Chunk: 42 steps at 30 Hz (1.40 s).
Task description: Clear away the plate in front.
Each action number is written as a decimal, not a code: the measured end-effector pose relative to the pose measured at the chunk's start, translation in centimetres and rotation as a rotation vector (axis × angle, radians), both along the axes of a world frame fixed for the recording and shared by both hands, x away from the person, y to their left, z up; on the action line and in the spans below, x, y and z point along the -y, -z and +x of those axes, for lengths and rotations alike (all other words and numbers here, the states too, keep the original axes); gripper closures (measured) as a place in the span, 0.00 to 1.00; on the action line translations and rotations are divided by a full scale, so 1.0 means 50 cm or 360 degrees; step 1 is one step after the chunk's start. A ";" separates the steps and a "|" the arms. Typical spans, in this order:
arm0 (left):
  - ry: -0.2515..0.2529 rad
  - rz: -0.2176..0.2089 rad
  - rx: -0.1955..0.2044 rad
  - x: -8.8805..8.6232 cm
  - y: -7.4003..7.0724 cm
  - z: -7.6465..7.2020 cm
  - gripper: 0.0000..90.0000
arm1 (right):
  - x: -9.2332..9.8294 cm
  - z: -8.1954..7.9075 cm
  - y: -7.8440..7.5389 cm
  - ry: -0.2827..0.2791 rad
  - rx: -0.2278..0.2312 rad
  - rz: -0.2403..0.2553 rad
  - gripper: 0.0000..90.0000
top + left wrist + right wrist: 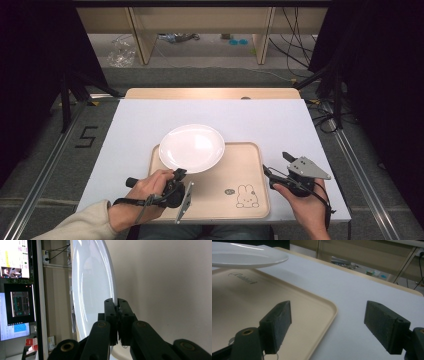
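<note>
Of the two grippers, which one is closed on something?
The left gripper: its jaws pinch the rim of the white plate over the tray. The right gripper is open and holds nothing, beside the tray.

White table [150, 120] with a beige rabbit-printed tray [250, 172] on it

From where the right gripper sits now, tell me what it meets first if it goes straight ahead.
The right gripper, open, straddles the tray's right rim. Going straight on, its path looks free over the white table to the far edge; the plate lies off to the side. Depth is hard to judge.
</note>
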<state>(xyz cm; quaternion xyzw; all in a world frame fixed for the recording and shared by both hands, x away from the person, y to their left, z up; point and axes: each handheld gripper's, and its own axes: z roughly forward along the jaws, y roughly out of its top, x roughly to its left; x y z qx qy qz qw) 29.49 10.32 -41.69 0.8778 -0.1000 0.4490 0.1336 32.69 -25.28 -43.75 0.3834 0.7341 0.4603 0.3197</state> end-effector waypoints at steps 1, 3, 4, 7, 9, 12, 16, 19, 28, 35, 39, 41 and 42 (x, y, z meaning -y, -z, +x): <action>0.0005 0.0006 -0.0001 0.002 0.001 -0.003 0.97 | 0.001 0.000 -0.001 -0.0003 -0.0005 -0.0005 0.25; 0.0021 0.0012 -0.0007 0.004 0.003 -0.007 0.97 | 0.003 0.000 -0.001 0.0000 0.0015 -0.0015 0.26; 0.0028 0.0013 -0.0008 0.005 0.005 -0.010 0.97 | 0.003 0.000 -0.001 0.0000 0.0017 -0.0015 0.26; 0.0045 0.0020 -0.0025 0.010 0.011 -0.016 0.97 | 0.003 0.001 -0.001 -0.0001 0.0020 -0.0016 0.26; 0.0063 0.0023 -0.0033 0.013 0.014 -0.020 0.97 | 0.003 0.000 -0.001 -0.0001 0.0019 -0.0015 0.26; 0.0079 0.0025 -0.0043 0.018 0.018 -0.026 0.97 | 0.003 0.001 -0.001 0.0000 0.0017 -0.0017 0.26; 0.0100 0.0024 -0.0053 0.024 0.021 -0.032 0.97 | 0.003 0.000 -0.001 -0.0001 0.0020 -0.0019 0.26; 0.0119 0.0028 -0.0064 0.028 0.024 -0.037 0.97 | 0.003 0.000 -0.001 -0.0001 0.0019 -0.0018 0.26; 0.0149 0.0041 -0.0096 0.037 0.035 -0.042 0.97 | 0.003 0.000 -0.001 -0.0001 0.0016 -0.0019 0.26; 0.0170 0.0055 -0.0122 0.043 0.045 -0.043 0.97 | 0.004 0.000 -0.001 -0.0001 0.0014 -0.0021 0.26; 0.0170 0.0060 -0.0150 0.045 0.051 -0.042 0.97 | 0.004 0.000 -0.001 -0.0001 0.0015 -0.0019 0.26; 0.0175 0.0057 -0.0157 0.046 0.054 -0.041 0.97 | 0.005 -0.001 -0.001 0.0000 0.0002 -0.0030 0.26; 0.0186 0.0069 -0.0149 0.047 0.054 -0.040 0.97 | 0.005 -0.001 -0.001 0.0000 0.0002 -0.0030 0.26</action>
